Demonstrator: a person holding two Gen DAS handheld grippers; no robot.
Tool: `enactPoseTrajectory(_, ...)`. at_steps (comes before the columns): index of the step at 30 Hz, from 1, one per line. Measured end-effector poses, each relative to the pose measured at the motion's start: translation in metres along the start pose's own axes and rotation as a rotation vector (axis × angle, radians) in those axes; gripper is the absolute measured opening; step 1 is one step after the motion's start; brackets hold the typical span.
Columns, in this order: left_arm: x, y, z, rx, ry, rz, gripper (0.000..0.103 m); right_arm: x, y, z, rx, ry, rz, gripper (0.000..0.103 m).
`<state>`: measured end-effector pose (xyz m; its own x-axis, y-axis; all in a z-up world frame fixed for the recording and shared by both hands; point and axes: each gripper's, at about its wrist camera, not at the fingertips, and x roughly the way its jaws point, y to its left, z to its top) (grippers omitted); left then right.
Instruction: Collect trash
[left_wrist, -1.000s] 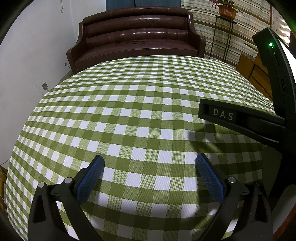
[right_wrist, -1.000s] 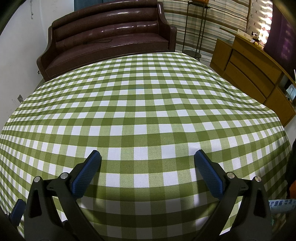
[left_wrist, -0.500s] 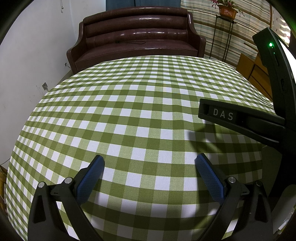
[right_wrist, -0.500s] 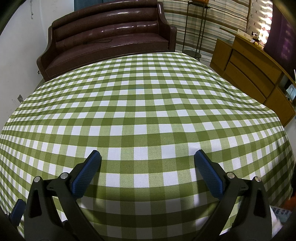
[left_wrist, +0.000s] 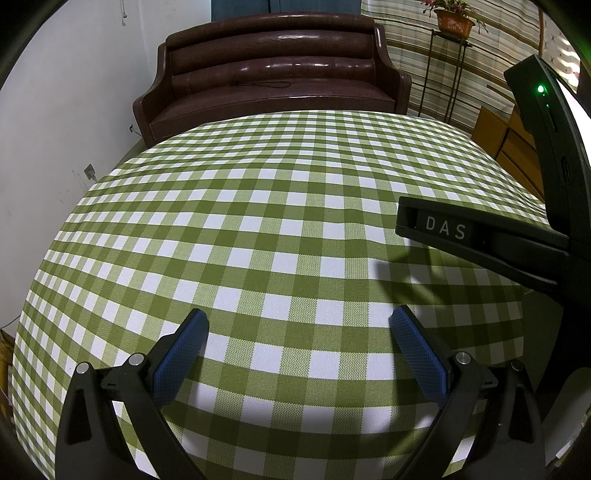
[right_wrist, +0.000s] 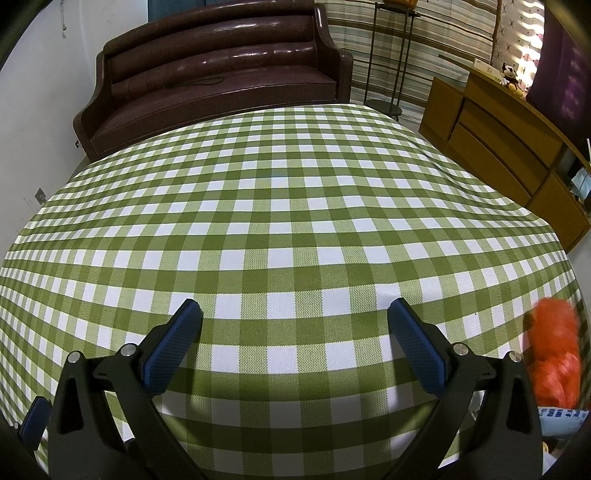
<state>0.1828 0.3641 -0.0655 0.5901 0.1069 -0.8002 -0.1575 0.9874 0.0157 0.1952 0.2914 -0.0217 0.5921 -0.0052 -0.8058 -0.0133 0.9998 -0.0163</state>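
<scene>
The table with a green and white checked cloth (left_wrist: 280, 229) fills both views, also in the right wrist view (right_wrist: 288, 229). My left gripper (left_wrist: 298, 354) is open and empty, low over the cloth's near edge. My right gripper (right_wrist: 293, 347) is open and empty over the near edge too. Its black body marked DAS (left_wrist: 480, 240) shows at the right of the left wrist view. A blurred orange bundle (right_wrist: 554, 354) shows at the right edge of the right wrist view, with a blue and white printed packet (right_wrist: 561, 419) below it.
A dark brown leather sofa (left_wrist: 273, 85) stands beyond the table's far edge. A metal plant stand (left_wrist: 447, 70) and a wooden sideboard (right_wrist: 509, 147) stand at the back right. A white wall (left_wrist: 66, 118) runs along the left.
Both grippers have stayed still and open. In the right wrist view an orange bundle has come into sight at the right edge, in motion, beside the printed packet.
</scene>
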Motion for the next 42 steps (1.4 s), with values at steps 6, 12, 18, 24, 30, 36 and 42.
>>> enactPoseTrajectory(6,0.0001,0.0006,0.0000,0.000,0.000,0.000,0.097,-0.0017,0.0004,-0.0012,0.000,0.000,0.000,0.099)
enactPoseTrajectory(12,0.0002,0.0007,-0.0001,0.000,0.000,0.000,0.097,0.0003,-0.0003,0.0002,0.000,0.000,0.000,0.099)
enactPoseTrajectory(18,0.0001,0.0004,-0.0003,0.004,-0.003,-0.003,0.097,-0.0006,0.0003,-0.0006,0.000,0.000,0.000,0.099)
enactPoseTrajectory(24,0.0002,0.0008,-0.0003,0.004,-0.003,-0.004,0.097,0.0017,-0.0003,0.0011,0.000,0.000,0.000,0.099)
enactPoseTrajectory(30,0.0002,0.0006,-0.0005,0.005,-0.003,-0.004,0.097,-0.0003,0.0001,-0.0003,0.000,0.000,0.001,0.099)
enactPoseTrajectory(36,0.0003,0.0011,-0.0005,0.005,-0.004,-0.004,0.097,0.0015,-0.0005,0.0011,0.000,0.000,0.001,0.099)
enactPoseTrajectory(42,0.0004,0.0013,-0.0005,0.005,-0.004,-0.004,0.097,0.0000,-0.0001,0.0001,0.000,0.000,0.001,0.099)
